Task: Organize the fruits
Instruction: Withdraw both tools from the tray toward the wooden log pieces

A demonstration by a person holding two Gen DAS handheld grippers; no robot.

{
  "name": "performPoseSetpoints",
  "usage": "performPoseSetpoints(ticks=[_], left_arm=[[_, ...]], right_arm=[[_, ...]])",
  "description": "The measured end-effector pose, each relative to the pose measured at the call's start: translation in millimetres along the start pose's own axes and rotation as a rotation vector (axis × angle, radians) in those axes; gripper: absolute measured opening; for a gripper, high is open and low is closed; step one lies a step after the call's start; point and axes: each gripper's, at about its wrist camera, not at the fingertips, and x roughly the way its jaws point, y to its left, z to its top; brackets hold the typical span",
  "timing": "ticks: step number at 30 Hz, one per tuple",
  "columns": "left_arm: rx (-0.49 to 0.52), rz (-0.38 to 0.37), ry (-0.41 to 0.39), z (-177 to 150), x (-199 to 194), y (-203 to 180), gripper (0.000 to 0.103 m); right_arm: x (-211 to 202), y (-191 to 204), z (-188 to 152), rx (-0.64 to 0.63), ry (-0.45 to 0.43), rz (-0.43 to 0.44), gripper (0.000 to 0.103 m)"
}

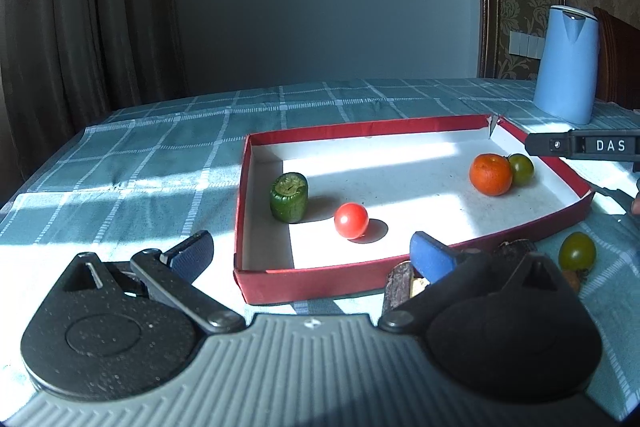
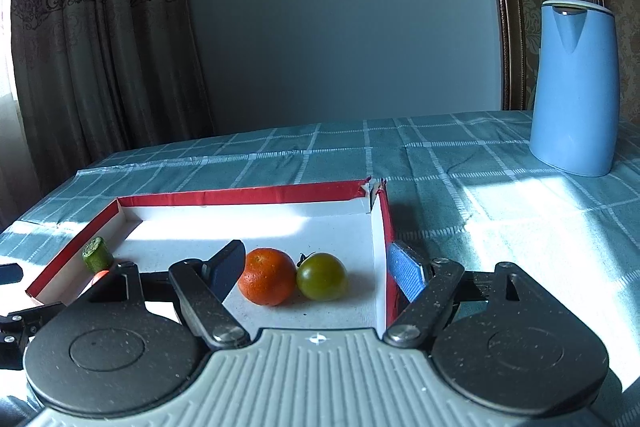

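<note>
Red-walled cardboard tray (image 1: 256, 203) with a white floor lies on the table under a teal checked cloth (image 1: 160, 147). Inside, a green cut cucumber stub (image 1: 289, 197) stands upright near the left wall, a round red tomato (image 1: 351, 221) sits just beside it, and an orange mandarin (image 1: 491, 174) touches a green tomato (image 1: 521, 169) near the right wall. Another green tomato (image 1: 577, 251) lies outside the tray, on the cloth by its near right corner. The left gripper (image 1: 316, 255) hangs before the near wall, jaws wide apart and empty. The right gripper (image 2: 318, 273) has its jaws apart, empty, straddling the tray's right wall, mandarin and green tomato lying between them untouched. A pale blue plastic jug (image 2: 574, 91) stands well behind.
</note>
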Motion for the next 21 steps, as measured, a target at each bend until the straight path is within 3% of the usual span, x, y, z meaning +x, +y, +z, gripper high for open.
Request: performPoseSetpoints(ticks=[6, 14, 21], left_arm=[[0.025, -0.042, 0.024, -9, -6, -5, 0.103], [0.138, -0.082, 0.047, -16, -4, -26, 0.103], [0.164, -0.103, 0.144, -17, 14, -35, 0.103]], right_arm=[[-15, -9, -6, 0.043, -0.009, 0.005, 0.078], [-35, -22, -16, 0.102, -0.015, 0.015, 0.078], [-39, -26, -21, 0.121, 0.011, 0.03, 0.078]])
